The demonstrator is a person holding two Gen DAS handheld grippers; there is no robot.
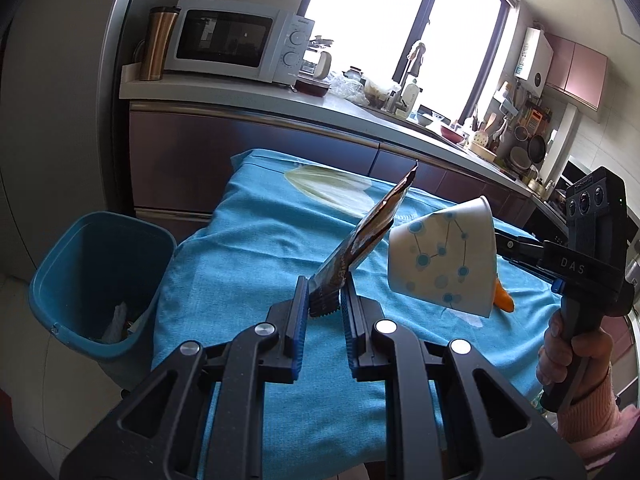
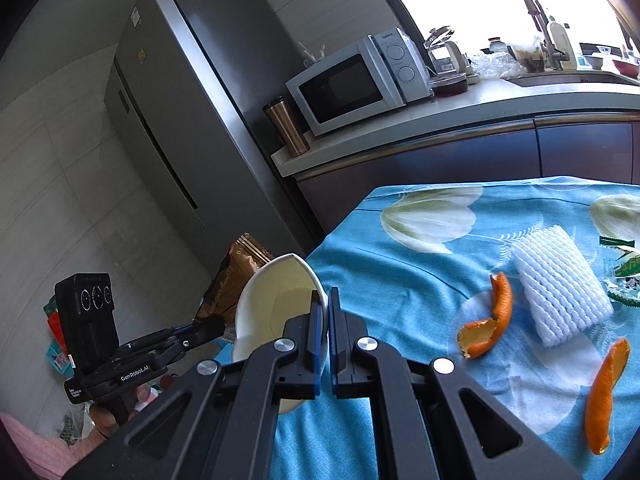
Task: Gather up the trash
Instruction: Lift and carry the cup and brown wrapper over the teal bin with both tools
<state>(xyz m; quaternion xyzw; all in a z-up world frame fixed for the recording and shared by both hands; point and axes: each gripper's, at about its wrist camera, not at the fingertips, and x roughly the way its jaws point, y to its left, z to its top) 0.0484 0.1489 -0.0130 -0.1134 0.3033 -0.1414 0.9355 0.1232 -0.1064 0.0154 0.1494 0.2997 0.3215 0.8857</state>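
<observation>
My left gripper (image 1: 326, 292) is shut on the bottom edge of a brown snack wrapper (image 1: 368, 236), which stands up above the blue tablecloth (image 1: 248, 264). My right gripper (image 2: 325, 300) is shut on the rim of a white paper cup (image 2: 276, 304) with blue dots, held tilted over the cloth's left edge; the same paper cup (image 1: 444, 256) shows just right of the wrapper in the left wrist view. A blue trash bin (image 1: 96, 280) with some rubbish inside stands on the floor left of the table. Orange peel (image 2: 488, 320) and a second peel strip (image 2: 604, 400) lie on the cloth.
A white foam fruit net (image 2: 560, 292) and a green wrapper (image 2: 624, 268) lie at the table's right. Behind stand the kitchen counter (image 1: 240, 92) with a microwave (image 1: 240, 44) and a copper tumbler (image 1: 158, 44), and a grey fridge (image 2: 180, 120). A hand (image 1: 576, 352) in a pink sleeve holds the right gripper's handle.
</observation>
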